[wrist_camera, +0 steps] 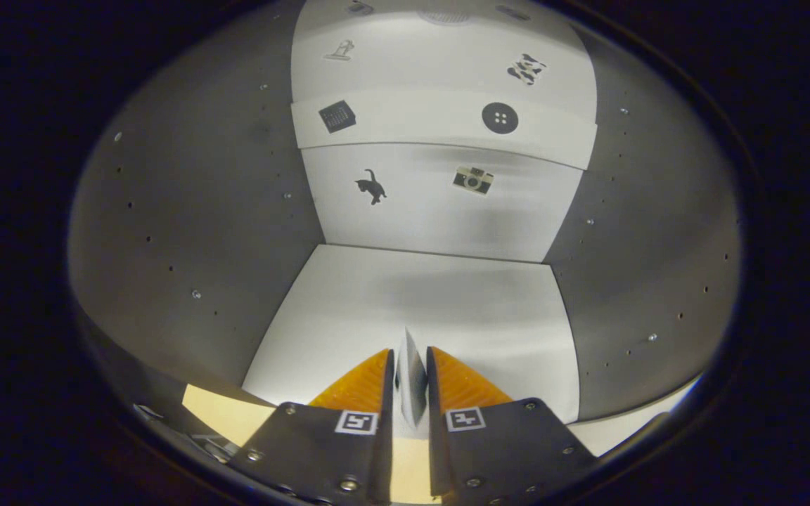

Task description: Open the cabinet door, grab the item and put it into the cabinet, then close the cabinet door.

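I look straight into the open cabinet (pixel 194 232), a box with grey side walls, a white floor (pixel 412 302) and a white back wall (pixel 440 204). My gripper (pixel 410 358) is at the cabinet's mouth, shut on a thin white flat item (pixel 412 379) that stands on edge between both fingers. The item's top sticks out a little ahead of the fingertips, above the front part of the cabinet floor. The cabinet door is out of sight.
A white shelf edge (pixel 447 123) crosses the back at mid height, with small picture stickers on it and on the back wall. The side walls carry rows of small peg holes. A pale wooden surface (pixel 222 414) shows under the fingers.
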